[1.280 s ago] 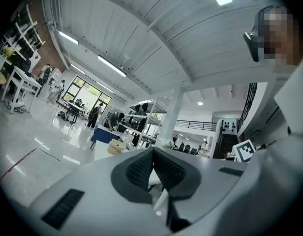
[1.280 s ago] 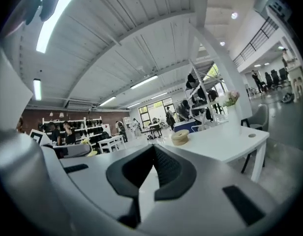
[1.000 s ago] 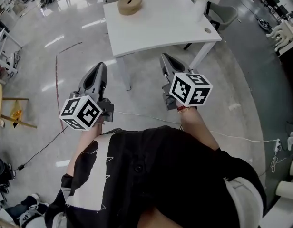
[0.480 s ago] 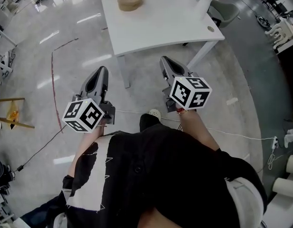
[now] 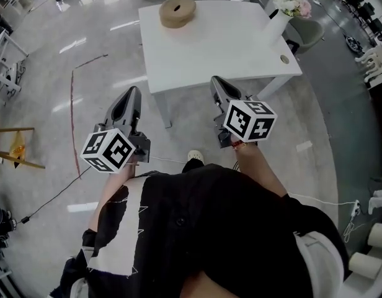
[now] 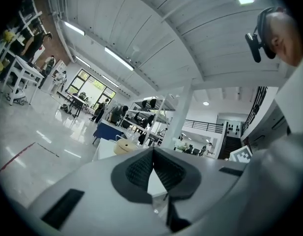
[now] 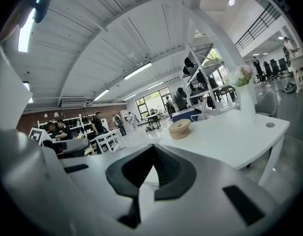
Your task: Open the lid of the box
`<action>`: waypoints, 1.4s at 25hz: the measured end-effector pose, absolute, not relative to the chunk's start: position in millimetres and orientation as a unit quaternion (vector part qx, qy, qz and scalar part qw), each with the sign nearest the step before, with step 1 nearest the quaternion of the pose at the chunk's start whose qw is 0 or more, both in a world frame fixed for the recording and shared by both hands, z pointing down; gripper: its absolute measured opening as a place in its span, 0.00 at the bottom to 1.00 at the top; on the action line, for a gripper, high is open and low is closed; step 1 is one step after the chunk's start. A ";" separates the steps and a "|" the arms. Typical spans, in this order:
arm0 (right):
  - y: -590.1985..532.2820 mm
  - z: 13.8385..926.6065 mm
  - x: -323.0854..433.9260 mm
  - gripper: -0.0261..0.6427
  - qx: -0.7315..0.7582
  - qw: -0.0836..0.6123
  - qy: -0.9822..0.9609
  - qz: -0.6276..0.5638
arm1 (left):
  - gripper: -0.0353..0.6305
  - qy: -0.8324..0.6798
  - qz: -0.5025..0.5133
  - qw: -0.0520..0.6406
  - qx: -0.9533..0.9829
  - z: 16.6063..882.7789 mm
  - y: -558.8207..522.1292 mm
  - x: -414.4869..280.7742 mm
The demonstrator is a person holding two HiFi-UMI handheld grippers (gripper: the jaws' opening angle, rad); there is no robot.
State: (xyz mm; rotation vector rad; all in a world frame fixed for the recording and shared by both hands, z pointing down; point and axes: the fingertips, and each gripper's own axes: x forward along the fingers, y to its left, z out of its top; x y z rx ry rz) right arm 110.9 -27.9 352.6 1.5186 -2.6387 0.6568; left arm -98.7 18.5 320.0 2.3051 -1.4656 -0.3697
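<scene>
A round tan box (image 5: 177,10) with a hole in its lid lies at the far side of a white table (image 5: 228,48). It also shows as the tan box (image 6: 124,148) in the left gripper view and as the tan box (image 7: 180,128) in the right gripper view. Both grippers are held above the floor, short of the table's near edge and pointing at it. The left gripper (image 5: 130,95) is shut with nothing in it, jaws meeting at the left gripper tip (image 6: 152,151). The right gripper (image 5: 217,83) is likewise shut and empty, as the right gripper tip (image 7: 153,149) shows.
A white vase with flowers (image 5: 279,14) stands at the table's right far corner, with a grey chair (image 5: 307,30) beyond it. A red line (image 5: 73,123) and a cable (image 5: 54,194) run across the glossy floor at left. People and desks fill the hall behind.
The person has stepped toward the table, which now looks larger and nearer; a shoe shows below the grippers. Both grippers keep the same pose and stay shut.
</scene>
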 end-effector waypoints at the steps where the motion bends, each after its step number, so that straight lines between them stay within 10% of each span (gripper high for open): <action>1: -37.5 352.8 111.2 0.04 0.483 0.016 -0.850 0.211 | 0.07 -0.524 -0.133 0.192 0.819 320.7 9.5 -96.2; 35: -197.9 411.0 105.4 0.04 0.385 0.060 -0.881 0.266 | 0.07 -0.591 -0.125 0.215 0.767 362.6 -120.0 -70.9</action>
